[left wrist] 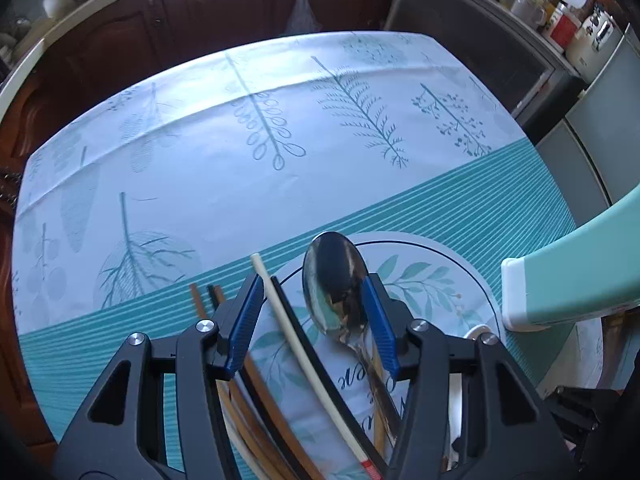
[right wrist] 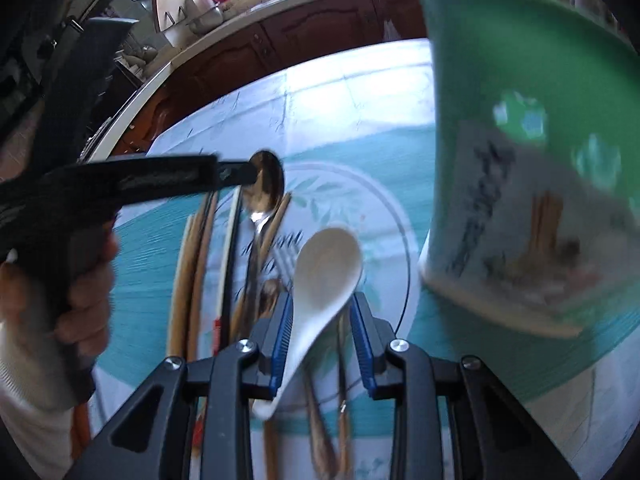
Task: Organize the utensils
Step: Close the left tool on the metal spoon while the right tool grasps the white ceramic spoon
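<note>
Green utensil holder [right wrist: 532, 152] looming close at right, tilted, beside chopsticks [left wrist: 288, 344] strewn lengthwise over patterned tablecloth [left wrist: 224, 152]. Metal spoon [left wrist: 334, 284] between left gripper [left wrist: 316, 320] pads, grip uncertain, bowl pointing away. White spoon [right wrist: 320, 280] inside right gripper [right wrist: 322, 340], contact unclear. Wooden kitchen cabinets [left wrist: 192, 4] beyond

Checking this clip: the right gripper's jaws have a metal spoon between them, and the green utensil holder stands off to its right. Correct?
Not quite. The spoon between the right gripper's jaws is a white ceramic spoon, not metal, as the right wrist view shows. The metal spoon lies further off, by the left gripper's tip. The green utensil holder does stand to the right.
</note>
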The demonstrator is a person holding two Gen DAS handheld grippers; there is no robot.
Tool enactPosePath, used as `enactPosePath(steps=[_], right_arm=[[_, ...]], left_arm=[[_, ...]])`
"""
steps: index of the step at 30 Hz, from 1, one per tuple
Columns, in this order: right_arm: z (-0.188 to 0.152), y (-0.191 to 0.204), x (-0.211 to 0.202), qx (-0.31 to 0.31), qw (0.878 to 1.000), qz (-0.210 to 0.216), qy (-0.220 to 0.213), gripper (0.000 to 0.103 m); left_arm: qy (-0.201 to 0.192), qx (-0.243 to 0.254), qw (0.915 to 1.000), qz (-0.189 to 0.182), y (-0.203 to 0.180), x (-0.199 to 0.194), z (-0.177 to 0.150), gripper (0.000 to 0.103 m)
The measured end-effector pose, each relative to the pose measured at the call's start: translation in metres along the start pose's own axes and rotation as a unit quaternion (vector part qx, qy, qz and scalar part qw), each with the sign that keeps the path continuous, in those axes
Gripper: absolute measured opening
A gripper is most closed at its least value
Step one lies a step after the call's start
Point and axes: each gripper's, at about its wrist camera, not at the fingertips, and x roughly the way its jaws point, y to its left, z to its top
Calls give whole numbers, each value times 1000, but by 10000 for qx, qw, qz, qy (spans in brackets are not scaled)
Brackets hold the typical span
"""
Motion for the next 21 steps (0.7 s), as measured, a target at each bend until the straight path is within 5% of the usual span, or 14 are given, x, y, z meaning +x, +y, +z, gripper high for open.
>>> enactPosePath(steps=[4, 6, 8, 11, 21], right_arm=[[-4, -2, 4, 196, 9984, 314, 437, 29], [-5, -3, 7, 312, 9969, 420, 582, 29], [-5, -6, 13, 415, 9957, 453, 690, 29], [-2, -4, 17, 418, 9961, 421, 647, 27], [4, 9, 27, 83, 9982, 53, 600, 19]], left_arm=[[-58, 149, 9999, 18, -2, 5, 3, 49], [-80, 155, 9998, -24, -3, 5, 4, 37], [10, 186, 9997, -151, -5, 7, 4, 14], [-115, 292, 9995, -81, -9, 2, 0, 6], [-94, -149, 9983, -547, -2, -28, -28, 1]])
